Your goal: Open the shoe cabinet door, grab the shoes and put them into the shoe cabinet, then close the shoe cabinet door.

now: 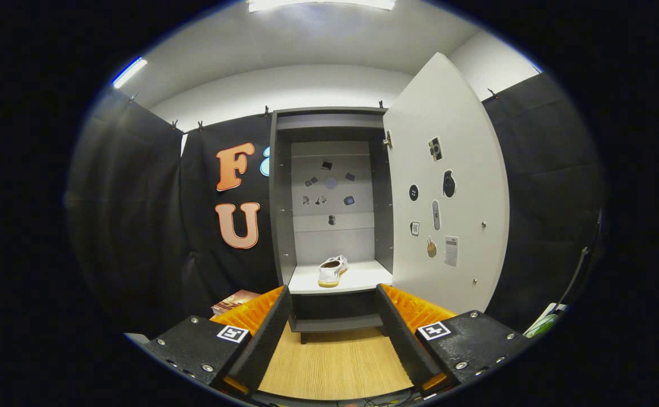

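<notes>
The grey shoe cabinet (281, 215) stands straight ahead, its white door (448, 186) swung wide open to the right. A white shoe (332, 271) with a pale sole lies on the cabinet's white shelf (363, 280), heel toward me. My gripper (334, 299) is open, some way back from the cabinet, with nothing between its fingers. The shelf's front edge and the dark space under it show in the gap between the fingers.
Several stickers dot the inside of the door and the cabinet's back panel (332, 192). Light wooden floor (335, 362) runs from me to the cabinet. A brownish flat object (236, 301) lies on the floor left of the cabinet. A cable (578, 271) hangs at the right.
</notes>
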